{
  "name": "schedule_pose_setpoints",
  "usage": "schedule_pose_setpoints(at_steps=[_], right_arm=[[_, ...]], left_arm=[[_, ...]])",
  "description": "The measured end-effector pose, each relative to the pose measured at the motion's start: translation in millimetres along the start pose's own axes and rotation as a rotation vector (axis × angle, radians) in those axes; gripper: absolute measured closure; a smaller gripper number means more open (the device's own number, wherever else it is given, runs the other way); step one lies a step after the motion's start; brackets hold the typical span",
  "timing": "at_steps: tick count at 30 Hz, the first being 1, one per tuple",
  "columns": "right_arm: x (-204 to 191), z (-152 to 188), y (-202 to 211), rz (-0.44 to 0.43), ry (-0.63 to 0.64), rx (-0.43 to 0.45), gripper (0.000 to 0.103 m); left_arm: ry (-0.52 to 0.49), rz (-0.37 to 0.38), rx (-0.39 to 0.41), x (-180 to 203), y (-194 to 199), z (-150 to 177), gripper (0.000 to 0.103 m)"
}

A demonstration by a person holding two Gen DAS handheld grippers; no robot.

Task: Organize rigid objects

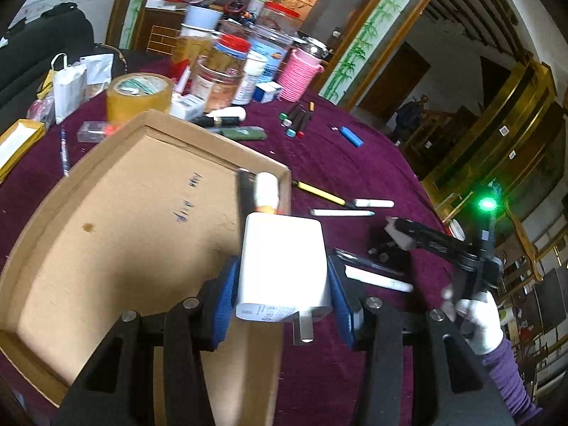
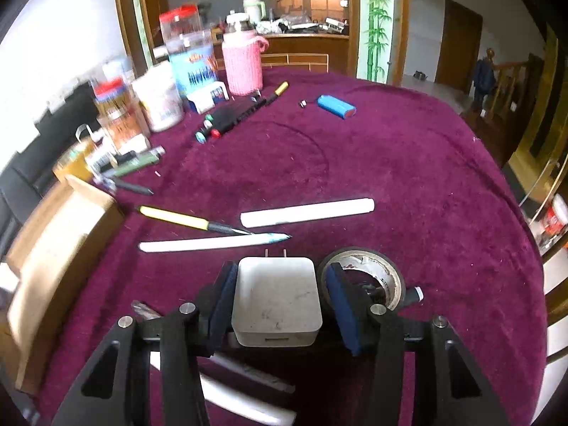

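The left gripper [image 1: 282,296] pinches a white rectangular plug charger [image 1: 284,262] between its jaws, prongs toward the camera, long axis running ahead over the right edge of the shallow brown cardboard tray [image 1: 106,191]. The right gripper [image 2: 278,301] brackets a grey-white square charger [image 2: 277,300], with contact unclear, well apart from the tray at its left.

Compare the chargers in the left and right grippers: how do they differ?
The left charger is bright white with a printed label; the right charger looks greyish and scuffed. The left charger's prongs point back toward its camera; the right charger's point away. The left charger hangs over the edge of the cardboard tray, the right charger over purple cloth. Both are boxy plug adapters.
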State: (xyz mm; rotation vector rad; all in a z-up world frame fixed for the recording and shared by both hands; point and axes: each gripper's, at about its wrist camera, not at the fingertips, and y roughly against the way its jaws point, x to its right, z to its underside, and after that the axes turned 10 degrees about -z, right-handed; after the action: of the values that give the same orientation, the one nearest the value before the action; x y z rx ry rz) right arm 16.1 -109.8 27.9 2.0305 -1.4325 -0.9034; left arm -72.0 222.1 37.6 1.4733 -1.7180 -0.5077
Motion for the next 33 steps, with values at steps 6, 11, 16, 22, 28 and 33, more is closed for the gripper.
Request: schedule_pose_setpoints(at_steps=[6, 11, 16, 22, 28, 33], right_arm=[[-44.0, -15.1, 18.0, -0.164, 0.009, 0.03, 0.048], [-98.5, -25.3, 0.4, -0.322, 0.017, -0.019, 0.047], [-147.6, -32.7, -40.9, -0.402, 0.012, -0.081, 0.047], [-185.4, -35.7, -93.4, -0.411, 0.01, -0.154, 0.047], [-194.9, -38.5, -116.5, -0.388, 0.013, -0.163, 0.053], [-200.7, -48.2, -126.2, -0.384, 0.028, -0.177, 0.053]], left_arm=[[-0.035, -0.112, 0.001, -22.8, -7.6, -30.9, 0.056], [-0.022, -0.153, -0.053, -47.1, -38.4, -61.6, 0.056], [0.004, -0.169, -0.115, -62.0, -75.1, -75.4, 0.056], [0.082, -0.165, -0.153, -83.0, -103.2, -85.8, 0.056], [0.126, -0.173, -0.128, -92.6, -105.1, -93.5, 0.053], [0.167, -0.132, -0.11, -100.9, -92.4, -97.1, 0.042]])
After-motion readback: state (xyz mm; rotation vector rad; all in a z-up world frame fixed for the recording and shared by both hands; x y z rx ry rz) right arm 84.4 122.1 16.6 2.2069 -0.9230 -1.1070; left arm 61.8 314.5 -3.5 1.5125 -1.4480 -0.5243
